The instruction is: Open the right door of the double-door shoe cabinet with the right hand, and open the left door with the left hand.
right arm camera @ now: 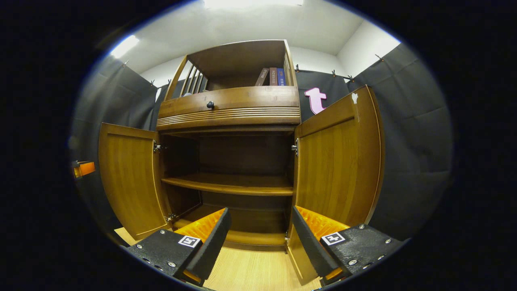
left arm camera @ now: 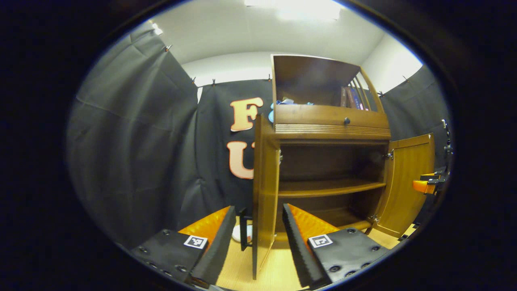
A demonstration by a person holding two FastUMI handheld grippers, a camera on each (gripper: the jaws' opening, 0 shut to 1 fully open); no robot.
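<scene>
Nearest to the lens in the left gripper view is the left gripper [left arm camera: 258, 242], its two fingers spread wide apart with nothing pressed between them. The left door [left arm camera: 264, 194] of the shoe cabinet [left arm camera: 331, 129] stands in the gap between them, swung out and seen almost edge-on; whether a finger touches it I cannot tell. A dark handle [left arm camera: 243, 228] sits on the door's outer face, low down, beside the left finger.

In the right gripper view the right gripper [right arm camera: 260, 242] is also wide open and holds nothing. The right door [right arm camera: 339, 161] stands open just beyond its right finger, and the lower corner of the door is close to that finger. The left door [right arm camera: 129, 178] is open too, on the far side.

Between the doors the inside of the cabinet is dark, with one shelf [right arm camera: 230, 184] across the middle. Above it is a drawer front with a small dark knob [right arm camera: 210, 105], and on top an open compartment with some books [right arm camera: 272, 76].

The cabinet stands on a light wooden floor [right arm camera: 254, 270]. Black cloth [left arm camera: 133, 153] hangs behind and around it.
</scene>
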